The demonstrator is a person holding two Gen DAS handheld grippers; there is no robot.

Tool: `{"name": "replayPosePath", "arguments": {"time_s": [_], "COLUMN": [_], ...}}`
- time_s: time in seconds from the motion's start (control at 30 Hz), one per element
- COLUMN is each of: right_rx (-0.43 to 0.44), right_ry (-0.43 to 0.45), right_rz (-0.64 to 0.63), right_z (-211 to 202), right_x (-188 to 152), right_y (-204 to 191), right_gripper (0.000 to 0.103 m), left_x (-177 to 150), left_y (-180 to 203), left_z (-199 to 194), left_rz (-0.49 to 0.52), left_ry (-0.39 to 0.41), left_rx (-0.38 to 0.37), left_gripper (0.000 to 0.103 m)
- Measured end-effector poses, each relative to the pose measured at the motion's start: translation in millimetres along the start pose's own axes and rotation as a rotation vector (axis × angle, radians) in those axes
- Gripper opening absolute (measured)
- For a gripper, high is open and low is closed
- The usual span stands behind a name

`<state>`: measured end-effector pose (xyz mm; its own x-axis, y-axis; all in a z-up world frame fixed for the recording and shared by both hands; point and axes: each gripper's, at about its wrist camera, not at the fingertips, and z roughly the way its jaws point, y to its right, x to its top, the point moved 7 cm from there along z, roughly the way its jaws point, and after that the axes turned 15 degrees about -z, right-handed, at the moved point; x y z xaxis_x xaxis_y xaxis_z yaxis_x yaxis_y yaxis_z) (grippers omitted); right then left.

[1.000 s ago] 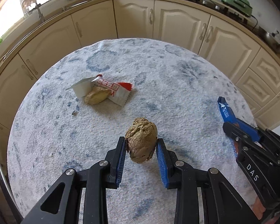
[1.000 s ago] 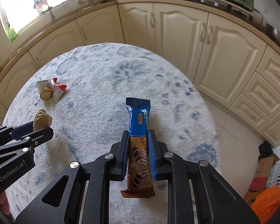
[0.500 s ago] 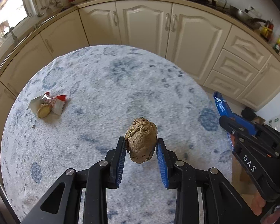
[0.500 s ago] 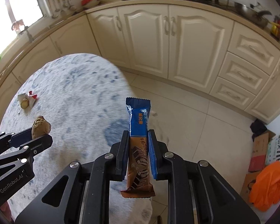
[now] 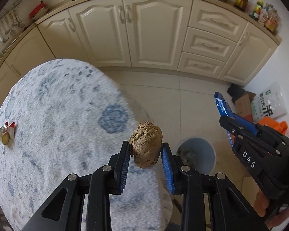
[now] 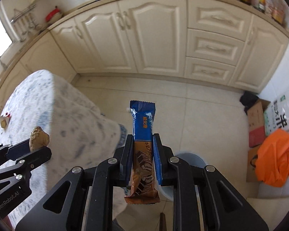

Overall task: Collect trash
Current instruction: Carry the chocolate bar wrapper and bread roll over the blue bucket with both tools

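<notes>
My left gripper (image 5: 145, 148) is shut on a brown crumpled lump (image 5: 146, 144), held above the right edge of the round table (image 5: 57, 115). In the right wrist view that lump (image 6: 39, 138) shows at the far left. My right gripper (image 6: 143, 142) is shut on a blue and brown snack wrapper (image 6: 143, 132), which hangs over the tiled floor; the same wrapper (image 5: 222, 106) sticks out at the right of the left wrist view. A grey-blue bin (image 5: 199, 155) stands on the floor just right of the lump, and its rim (image 6: 190, 155) peeks out behind my right gripper's fingers. A red and white wrapper with a yellowish scrap (image 5: 6, 132) lies on the table's left side.
Cream cabinets (image 5: 154, 32) line the far wall across a strip of tiled floor. Cardboard boxes (image 6: 257, 123), a white printed bag (image 6: 279, 115) and an orange bag (image 6: 277, 159) crowd the floor at the right. A person's hand (image 5: 264, 206) holds the right gripper.
Both grippers have swung right, off the middle of the table toward its right edge. The floor, the bin and the boxes have come into view. Both grips are unchanged.
</notes>
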<state>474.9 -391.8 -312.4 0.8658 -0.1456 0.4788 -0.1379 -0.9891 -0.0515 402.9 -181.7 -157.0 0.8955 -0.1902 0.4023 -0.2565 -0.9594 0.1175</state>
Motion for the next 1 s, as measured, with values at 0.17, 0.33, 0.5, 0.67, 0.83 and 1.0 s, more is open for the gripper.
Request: {"name": "replayPosePath", "arguments": {"time_s": [0.17, 0.33, 0.5, 0.67, 0.83, 1.0], "right_rx": [-0.046, -0.069, -0.101, -0.113, -0.107, -0.113], "right_ry": [-0.035, -0.057, -0.092, -0.134, -0.184, -0.242], "right_rz": [0.075, 0.145, 0.224, 0.297, 0.366, 0.413], "right_z": [0, -4, -3, 2, 11, 21], "right_x": [-22, -46, -71, -95, -122, -146], "right_y": [42, 76, 109, 132, 146, 155], "right_gripper": [0.019, 0.019, 0.019, 0.019, 0.019, 0.019], "left_x": [2, 2, 0, 3, 2, -8], "left_y": [43, 85, 123, 154, 181, 201], "left_z": [15, 39, 67, 98, 136, 176], "left_rz": [0.062, 0.13, 0.2, 0.271, 0.332, 0.396], "left_ry": [-0.039, -0.087, -0.149, -0.208, -0.274, -0.334], "left_rx": [-0.026, -0.041, -0.046, -0.048, -0.041, -0.015], "left_gripper": [0.029, 0.029, 0.029, 0.029, 0.029, 0.029]}}
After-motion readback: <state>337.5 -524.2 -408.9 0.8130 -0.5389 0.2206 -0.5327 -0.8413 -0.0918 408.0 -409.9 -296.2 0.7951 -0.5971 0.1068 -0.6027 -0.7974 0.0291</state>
